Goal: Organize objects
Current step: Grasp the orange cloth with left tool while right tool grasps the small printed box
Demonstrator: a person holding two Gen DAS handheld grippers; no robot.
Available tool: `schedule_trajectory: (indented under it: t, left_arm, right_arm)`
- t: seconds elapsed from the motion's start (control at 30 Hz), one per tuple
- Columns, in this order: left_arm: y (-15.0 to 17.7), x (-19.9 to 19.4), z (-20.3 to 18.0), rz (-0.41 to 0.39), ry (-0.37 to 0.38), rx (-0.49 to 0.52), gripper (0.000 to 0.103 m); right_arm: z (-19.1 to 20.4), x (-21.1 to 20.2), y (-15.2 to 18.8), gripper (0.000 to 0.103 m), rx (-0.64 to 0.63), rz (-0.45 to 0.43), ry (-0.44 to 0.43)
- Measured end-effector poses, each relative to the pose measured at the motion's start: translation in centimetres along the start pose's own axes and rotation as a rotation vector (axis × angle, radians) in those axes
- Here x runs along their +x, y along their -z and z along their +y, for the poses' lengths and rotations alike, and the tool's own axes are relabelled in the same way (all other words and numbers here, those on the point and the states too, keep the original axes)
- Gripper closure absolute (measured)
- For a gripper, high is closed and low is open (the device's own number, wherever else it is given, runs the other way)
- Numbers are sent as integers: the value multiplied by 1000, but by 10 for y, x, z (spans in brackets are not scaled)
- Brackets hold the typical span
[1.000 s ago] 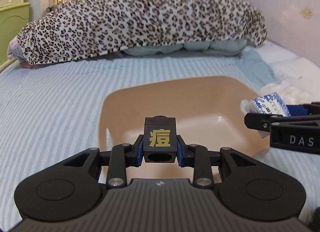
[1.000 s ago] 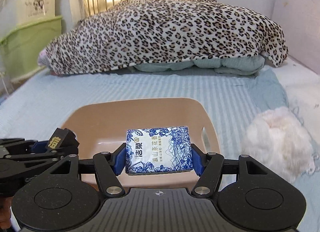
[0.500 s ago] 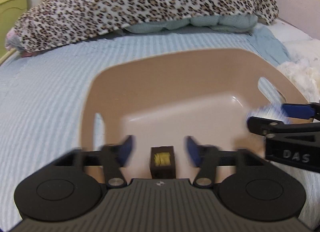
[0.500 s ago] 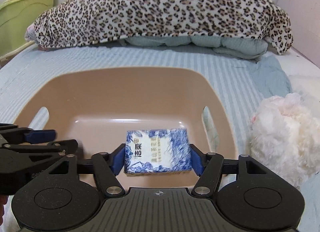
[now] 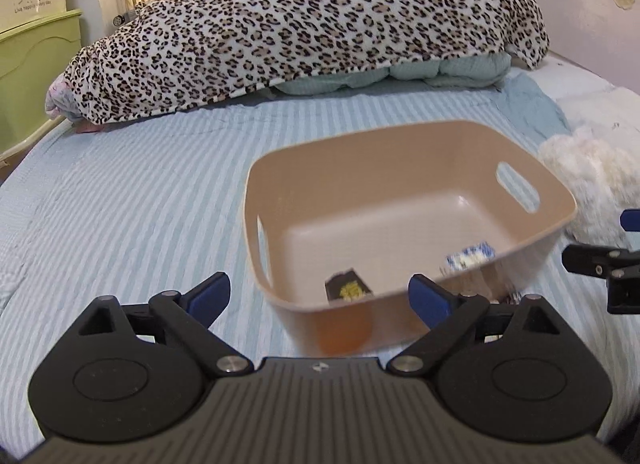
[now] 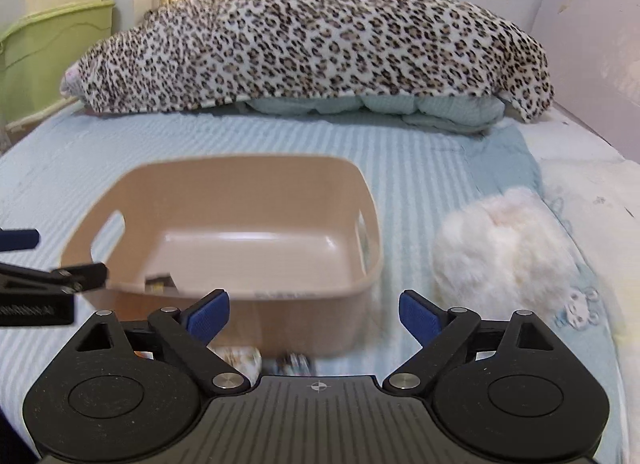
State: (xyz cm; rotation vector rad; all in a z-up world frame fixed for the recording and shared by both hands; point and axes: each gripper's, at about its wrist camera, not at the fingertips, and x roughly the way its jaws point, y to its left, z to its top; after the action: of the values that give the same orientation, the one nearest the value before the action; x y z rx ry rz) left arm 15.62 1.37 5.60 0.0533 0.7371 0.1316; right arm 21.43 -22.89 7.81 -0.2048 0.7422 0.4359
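We are opening both claws wide — left claw [image 5: 318,298] and right claw [image 6: 314,314] gripping nothing — while the cube [image 5: 349,289] and tissue pack [image 5: 470,258] are lying inside the bin [image 5: 400,152] on the bed [image 5: 140,192].

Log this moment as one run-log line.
left gripper: jaws opening, nothing between | right gripper: jaws opening, nothing between | black cube, blue tissue pack: in beige bin | white plush: on bed

blue pack [image 5: 470,259]: blurred, part hidden by bin wall [image 5: 400,304] | label unreadable
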Motion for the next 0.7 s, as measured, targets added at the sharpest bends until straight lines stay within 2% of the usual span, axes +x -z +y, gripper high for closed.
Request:
schedule_trajectory:
  t: [0.2, 0.37, 0.7]
  left_arm:
    - [23, 5, 2, 53, -12, 18, 7]
    - [41, 28, 3, 121, -17, 36, 7]
    - [59, 68, 5, 195, 37, -2, 7]
  right_arm:
    - [-7, 12, 27, 10, -15, 89, 31]
    - [-20, 30, 42, 11, 33, 149, 36]
    - [-38, 67, 55, 17, 78, 220, 34]
